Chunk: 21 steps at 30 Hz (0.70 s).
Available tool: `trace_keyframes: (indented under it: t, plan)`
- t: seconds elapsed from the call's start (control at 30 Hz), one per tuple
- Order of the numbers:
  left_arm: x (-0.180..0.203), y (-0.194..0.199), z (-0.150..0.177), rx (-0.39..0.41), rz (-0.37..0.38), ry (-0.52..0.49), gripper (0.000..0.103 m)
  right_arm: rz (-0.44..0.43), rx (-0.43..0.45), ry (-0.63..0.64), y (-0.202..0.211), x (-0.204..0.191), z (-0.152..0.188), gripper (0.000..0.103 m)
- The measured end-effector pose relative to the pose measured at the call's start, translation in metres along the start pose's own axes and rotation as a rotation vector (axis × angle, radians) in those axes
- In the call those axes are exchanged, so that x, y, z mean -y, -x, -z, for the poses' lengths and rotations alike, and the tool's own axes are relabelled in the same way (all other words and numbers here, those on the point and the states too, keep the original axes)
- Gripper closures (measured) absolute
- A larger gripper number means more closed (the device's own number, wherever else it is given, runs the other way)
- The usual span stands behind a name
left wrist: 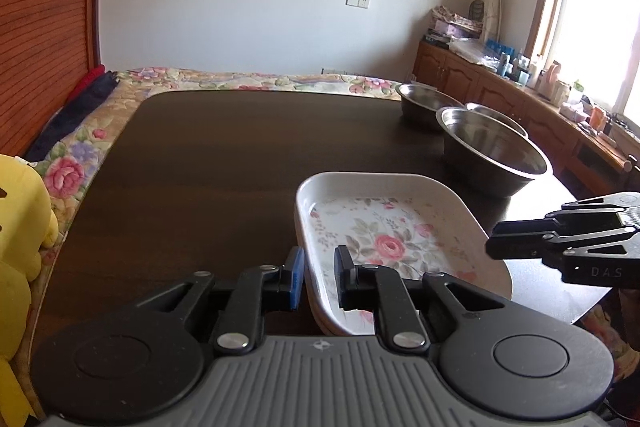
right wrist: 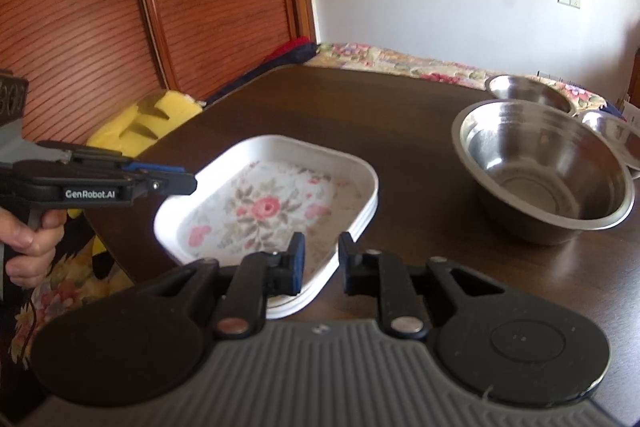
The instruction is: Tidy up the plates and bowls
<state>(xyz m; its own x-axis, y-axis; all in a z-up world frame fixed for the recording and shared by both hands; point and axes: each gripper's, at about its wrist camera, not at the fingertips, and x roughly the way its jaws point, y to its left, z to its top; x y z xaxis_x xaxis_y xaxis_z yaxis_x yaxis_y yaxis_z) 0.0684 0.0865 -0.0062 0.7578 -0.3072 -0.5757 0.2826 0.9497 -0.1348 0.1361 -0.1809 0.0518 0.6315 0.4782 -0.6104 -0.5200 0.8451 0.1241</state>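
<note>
Your left gripper (left wrist: 319, 277): spread, straddling the plate rim.
Your right gripper (right wrist: 320, 263): spread, empty.
Floral plates (left wrist: 384, 227): stacked, count unclear.
Steel bowls (right wrist: 544, 167): three, far right.
Table (left wrist: 220, 167): yellow plush (left wrist: 20, 247) at left.

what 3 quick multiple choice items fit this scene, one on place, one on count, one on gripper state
1. The floral plates lie:
A. inside a bowl
B. on the dark table
C. on the bed

2. Steel bowls in view:
A. one
B. three
C. five

3. The left gripper is:
A. open astride the plates' rim
B. shut on a bowl
C. out of view

Key: 1 B, the stack rests on the wood. 2 B, three rims show in both views. 3 A, its fingers flank the rim with gaps.
</note>
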Motion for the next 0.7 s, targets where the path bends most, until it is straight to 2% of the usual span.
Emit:
trace_keyframes:
  t: [0.1,0.17,0.37,0.53,0.7]
  plan:
    - [0.004,0.002,-0.002,0.016,-0.001,-0.007,0.079,0.011,0.029,-0.009,0.005,0.007,0.002,0.082]
    - [0.009,0.001,-0.005,0.028,-0.004,-0.020,0.071,0.022,0.055,-0.016,0.009,0.012,0.002,0.082]
    - [0.030,-0.005,-0.015,0.051,0.019,-0.053,0.060,0.066,0.142,-0.011,0.025,0.029,0.000,0.082]
    - [0.050,-0.015,-0.027,0.063,0.050,-0.077,0.055,0.110,0.202,-0.002,0.035,0.048,-0.004,0.082]
    - [0.071,-0.032,-0.039,0.062,0.073,-0.084,0.054,0.169,0.260,0.001,0.044,0.070,-0.002,0.082]
